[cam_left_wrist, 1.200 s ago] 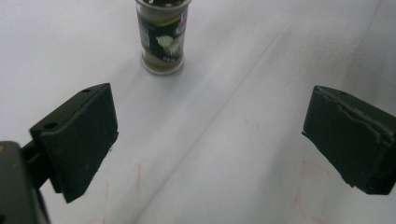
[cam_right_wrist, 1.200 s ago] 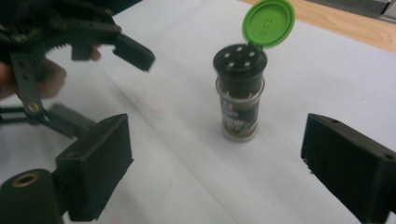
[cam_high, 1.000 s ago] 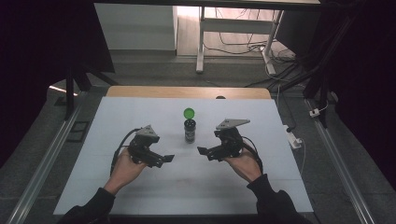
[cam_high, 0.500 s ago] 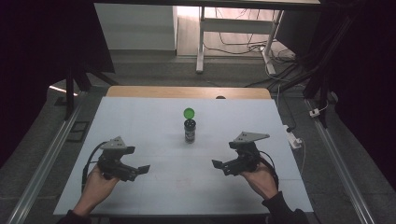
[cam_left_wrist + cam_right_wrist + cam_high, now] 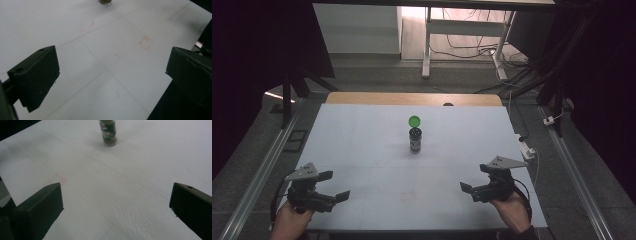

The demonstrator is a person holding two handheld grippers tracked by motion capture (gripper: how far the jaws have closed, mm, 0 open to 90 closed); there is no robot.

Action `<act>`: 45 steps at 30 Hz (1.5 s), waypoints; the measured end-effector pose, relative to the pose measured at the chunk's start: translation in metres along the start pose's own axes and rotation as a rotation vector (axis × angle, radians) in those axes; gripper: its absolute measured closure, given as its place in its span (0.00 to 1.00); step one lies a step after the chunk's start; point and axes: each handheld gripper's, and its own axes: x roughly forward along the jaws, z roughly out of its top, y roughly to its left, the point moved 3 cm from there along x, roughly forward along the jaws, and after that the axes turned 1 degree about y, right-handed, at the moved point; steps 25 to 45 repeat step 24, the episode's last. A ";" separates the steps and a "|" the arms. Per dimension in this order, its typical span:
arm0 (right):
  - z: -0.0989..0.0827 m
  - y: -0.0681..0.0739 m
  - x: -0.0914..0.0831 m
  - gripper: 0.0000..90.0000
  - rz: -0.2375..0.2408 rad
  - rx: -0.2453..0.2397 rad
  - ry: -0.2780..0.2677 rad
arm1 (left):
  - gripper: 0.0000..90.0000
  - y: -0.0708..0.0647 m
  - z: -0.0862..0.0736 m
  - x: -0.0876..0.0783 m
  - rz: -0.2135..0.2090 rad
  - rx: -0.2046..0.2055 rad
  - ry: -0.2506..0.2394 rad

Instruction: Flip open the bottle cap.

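One spice jar (image 5: 415,139) with its green lid (image 5: 414,121) flipped up, label too blurry to read. It stands well ahead of and between two claws, left gripper (image 5: 328,188) and right gripper (image 5: 475,189), both spread wide and empty over the white table (image 5: 362,130).

We are in a lab or test room: a white table (image 5: 362,150) marked with thin grid lines sits inside a dark metal frame (image 5: 562,75), rails (image 5: 257,175) run along the grey floor, and loose cables (image 5: 472,45) trail beneath a desk behind.
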 end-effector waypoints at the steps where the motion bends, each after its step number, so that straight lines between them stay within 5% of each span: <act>1: -0.003 -0.001 -0.003 0.00 -0.016 0.001 0.000 | 0.00 0.000 -0.003 -0.002 0.005 -0.003 0.002; 7: -0.026 -0.008 -0.018 0.00 -0.103 0.019 0.019 | 0.00 0.001 -0.022 -0.015 0.056 -0.020 0.019; 12: -0.043 -0.015 -0.030 0.00 -0.107 0.103 0.021 | 0.00 0.003 -0.035 -0.024 0.100 -0.031 0.034; 17: -0.051 -0.015 -0.036 0.00 -0.109 0.120 0.048 | 0.00 0.005 -0.044 -0.028 0.156 -0.041 0.075; 45: -0.055 -0.013 -0.036 0.00 -0.116 0.105 0.083 | 0.00 0.007 -0.045 -0.029 0.153 -0.064 0.076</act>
